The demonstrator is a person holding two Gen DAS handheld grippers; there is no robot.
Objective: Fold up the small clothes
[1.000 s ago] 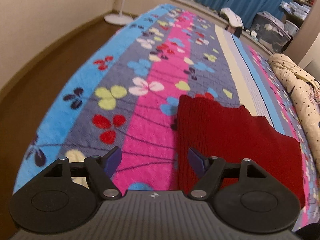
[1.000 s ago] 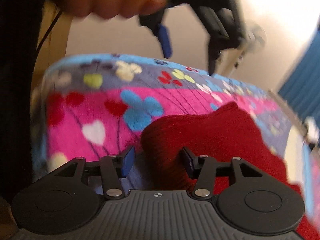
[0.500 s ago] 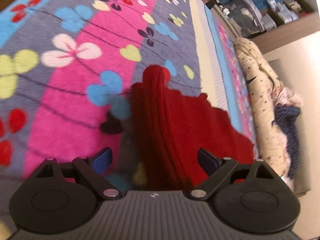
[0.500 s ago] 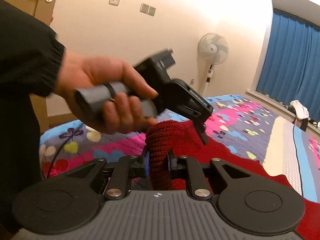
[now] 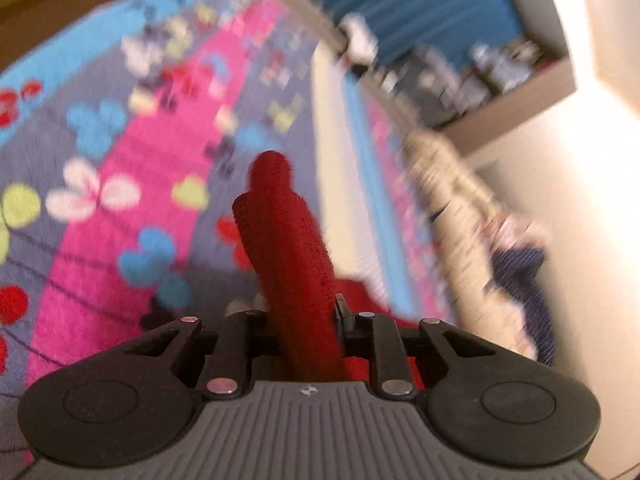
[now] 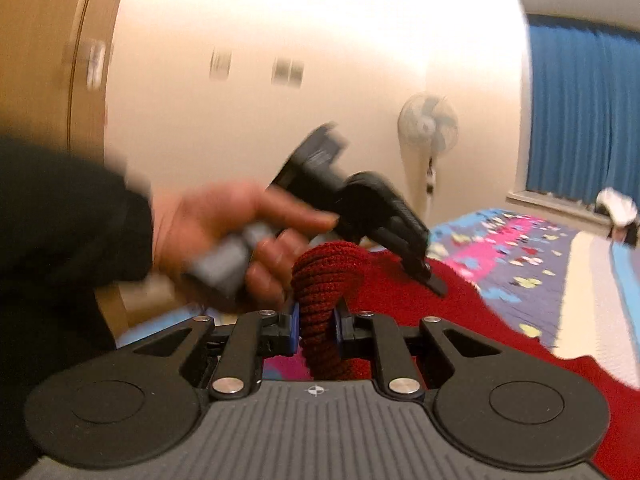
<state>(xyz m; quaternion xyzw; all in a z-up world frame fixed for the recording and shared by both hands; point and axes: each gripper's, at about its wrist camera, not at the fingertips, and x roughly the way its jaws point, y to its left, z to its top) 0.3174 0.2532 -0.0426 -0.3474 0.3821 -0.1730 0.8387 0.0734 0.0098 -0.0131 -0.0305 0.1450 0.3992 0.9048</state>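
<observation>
A dark red knitted garment (image 5: 288,240) lies on a flowered bed cover (image 5: 132,184). My left gripper (image 5: 298,320) is shut on a bunched edge of it, which stands up between the fingers. My right gripper (image 6: 316,324) is shut on another bunched edge of the same red garment (image 6: 328,272). In the right wrist view the left gripper (image 6: 424,272) shows, held in a hand, with its tips down on the red cloth. Both views are blurred by motion.
A cream spotted bundle (image 5: 460,208) and a dark blue cloth (image 5: 520,280) lie along the bed's right side. A standing fan (image 6: 430,132), blue curtains (image 6: 580,112) and storage boxes (image 5: 452,80) stand around the bed.
My left gripper was open over the garment's edge and has now shut on it. My right gripper shut on its edge half a second ago and still holds it. Both lift the cloth.
</observation>
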